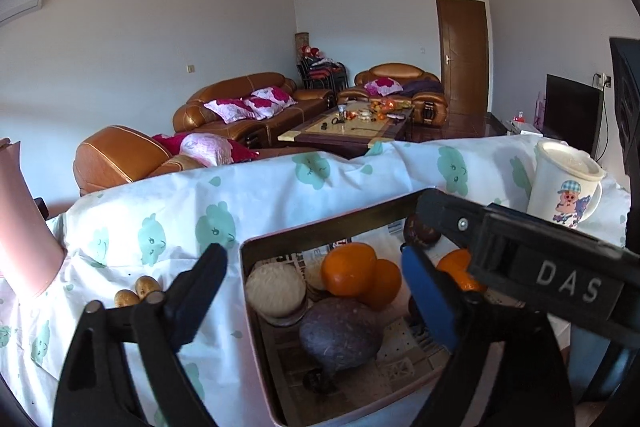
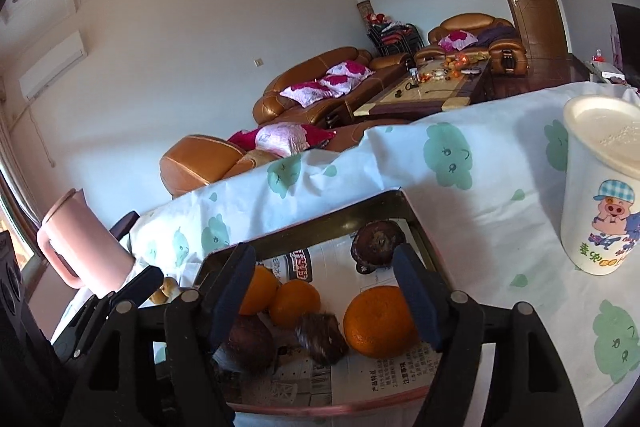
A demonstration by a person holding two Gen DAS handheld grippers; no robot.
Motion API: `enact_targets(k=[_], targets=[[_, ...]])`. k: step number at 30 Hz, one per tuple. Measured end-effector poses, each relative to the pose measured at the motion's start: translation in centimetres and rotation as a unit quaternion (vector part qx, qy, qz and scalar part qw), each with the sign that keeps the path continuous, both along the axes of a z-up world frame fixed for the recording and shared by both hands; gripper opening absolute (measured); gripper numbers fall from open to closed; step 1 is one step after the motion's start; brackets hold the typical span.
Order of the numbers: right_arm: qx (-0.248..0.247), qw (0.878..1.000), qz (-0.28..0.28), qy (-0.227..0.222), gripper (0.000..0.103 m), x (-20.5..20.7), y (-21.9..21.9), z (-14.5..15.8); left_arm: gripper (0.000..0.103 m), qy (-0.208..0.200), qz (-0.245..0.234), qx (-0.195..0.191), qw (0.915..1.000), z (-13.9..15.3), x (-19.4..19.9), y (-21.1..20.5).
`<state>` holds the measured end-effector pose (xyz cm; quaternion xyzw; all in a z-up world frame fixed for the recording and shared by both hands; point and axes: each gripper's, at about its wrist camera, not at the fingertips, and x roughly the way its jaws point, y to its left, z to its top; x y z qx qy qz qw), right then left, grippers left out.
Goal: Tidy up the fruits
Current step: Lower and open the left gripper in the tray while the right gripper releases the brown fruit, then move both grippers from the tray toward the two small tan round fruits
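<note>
Behind the table a living room is showing, with brown leather sofas (image 1: pixel 248 99), pink flowered cushions (image 2: pixel 320 87), a low coffee table (image 1: pixel 352 129) and a wooden door (image 1: pixel 464 55); the table itself is wearing a white cloth (image 1: pixel 168 211) printed with green clouds.

On this cloth a shallow metal tray (image 2: pixel 320 223) is lying, lined with printed paper; inside it the fruits are sitting together. Two oranges (image 1: pixel 360 273) are touching each other near the middle; a third orange (image 2: pixel 378 321) is resting apart, toward the right side; a big dark purple fruit (image 1: pixel 340 333) is lying in front of the pair; a small dark fruit (image 2: pixel 322 337) is sitting just beside the third orange; another dark round one (image 2: pixel 378 241) is staying in the far right corner. A pale round cake-like thing (image 1: pixel 276 291) is sitting at the left wall of the tray (what it is, I cannot tell).

Outside the tray, two small brown fruits (image 1: pixel 138 291) are lying on the cloth near its left edge; a pink jug (image 2: pixel 80 247) is standing further left; a white cup (image 2: pixel 600 187) with a cartoon pig is standing to the right.

The left gripper (image 1: pixel 316 287) is hovering over the tray's left part, fingers spread, holding nothing; the right gripper (image 2: pixel 326 291) is hanging above the fruits, fingers spread wide too, nothing between them.
</note>
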<state>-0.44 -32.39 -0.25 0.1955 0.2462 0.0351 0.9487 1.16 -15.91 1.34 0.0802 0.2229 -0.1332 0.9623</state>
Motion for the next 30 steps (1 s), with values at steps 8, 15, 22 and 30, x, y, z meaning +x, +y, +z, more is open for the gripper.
enact_targets(k=[8, 15, 22, 30], targets=[[-0.010, 0.997, -0.068, -0.035, 0.075, -2.2, -1.3, 1.1, 0.103, -0.013, 0.008, -0.001, 0.9999, 0.7, -1.1, 0.7], [-0.056, 0.985, -0.132, -0.097, 0.077, -4.8, -0.9, 2.2, 0.103, -0.016, 0.022, -0.005, 0.9996, 0.8, -1.3, 2.4], [-0.105, 0.971, -0.170, -0.131, 0.093, -6.5, 0.9, 2.8, 0.103, -0.013, 0.039, -0.011, 0.9991, 0.7, -1.4, 4.4], [-0.104, 0.973, -0.177, -0.109, 0.093, -7.2, 1.6, 2.4, 0.103, -0.009, 0.052, -0.012, 0.9985, 0.4, -1.7, 6.1]])
